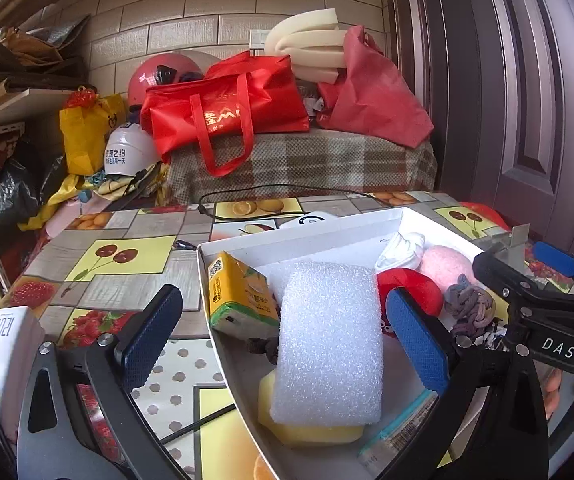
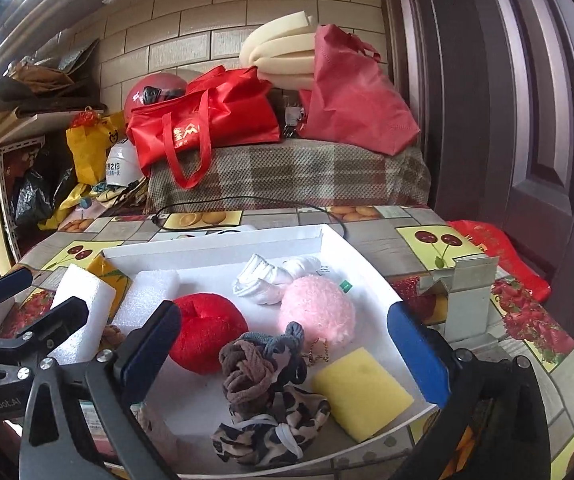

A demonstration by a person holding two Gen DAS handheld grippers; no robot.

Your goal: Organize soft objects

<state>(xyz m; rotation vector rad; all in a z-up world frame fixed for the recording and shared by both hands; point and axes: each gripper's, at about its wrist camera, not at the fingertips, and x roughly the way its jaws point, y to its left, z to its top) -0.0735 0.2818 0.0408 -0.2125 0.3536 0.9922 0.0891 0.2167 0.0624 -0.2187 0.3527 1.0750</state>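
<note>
A white tray [image 1: 287, 236] [image 2: 215, 246] on the table holds soft things. In the left wrist view a white foam block [image 1: 329, 344] lies on a yellow sponge [image 1: 311, 432], beside a yellow drink carton [image 1: 239, 292]. My left gripper [image 1: 283, 340] is open around the foam block, not touching it. In the right wrist view a red plush [image 2: 205, 330], a pink pompom [image 2: 319, 312], white socks [image 2: 271, 280], knotted hair ties [image 2: 251, 372], a leopard scrunchie [image 2: 271, 428] and a yellow sponge [image 2: 361, 392] lie in the tray. My right gripper [image 2: 283, 360] is open above them, empty.
The table has a fruit-pattern cloth [image 1: 127, 256]. A black cable [image 2: 247, 204] runs along its far edge. A small open cardboard box [image 2: 463, 292] stands right of the tray. Behind are red bags [image 1: 227, 116], helmets and a brown door [image 2: 527, 100].
</note>
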